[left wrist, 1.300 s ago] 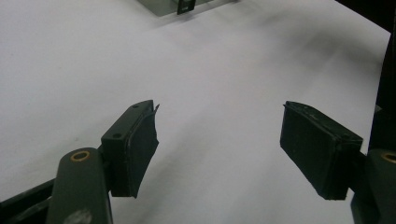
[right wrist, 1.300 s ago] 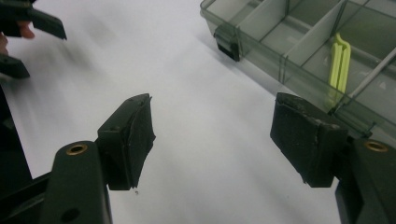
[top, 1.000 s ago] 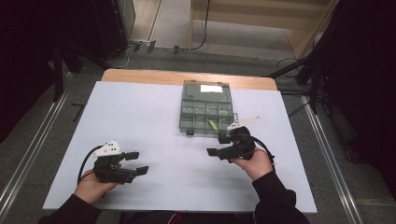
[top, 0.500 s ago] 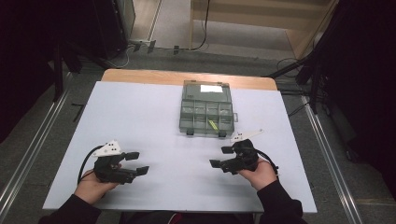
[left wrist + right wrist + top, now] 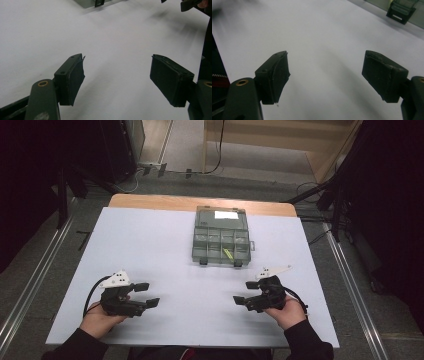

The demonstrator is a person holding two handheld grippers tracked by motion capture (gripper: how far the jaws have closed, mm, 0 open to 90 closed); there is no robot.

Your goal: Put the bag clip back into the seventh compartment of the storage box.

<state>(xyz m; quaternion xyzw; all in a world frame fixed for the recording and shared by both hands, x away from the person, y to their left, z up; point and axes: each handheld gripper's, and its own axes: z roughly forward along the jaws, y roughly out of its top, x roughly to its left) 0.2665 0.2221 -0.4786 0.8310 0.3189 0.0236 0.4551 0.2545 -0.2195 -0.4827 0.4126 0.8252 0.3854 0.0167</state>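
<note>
The clear plastic compartment box [image 5: 220,236] sits closed at the far middle of the white table top [image 5: 150,245], its two dark latches facing the person and a white label on the far part of its lid. Something small and yellow-green shows through the lid in a near compartment; what it is cannot be told. In the right gripper view one latch [image 5: 401,10] of the box shows at the top right edge, and in the left gripper view a near corner of the box [image 5: 96,2] shows at the top.

Both grippers rest low near the person's edge of the table, well apart from the box and from each other. The left gripper [image 5: 148,294] lies at the near left, held in the left hand [image 5: 102,316], its jaws spread wide with nothing between them. The right gripper [image 5: 244,292] lies at the near right in the right hand [image 5: 290,311], jaws likewise wide apart and empty, pointing toward the table's middle
</note>
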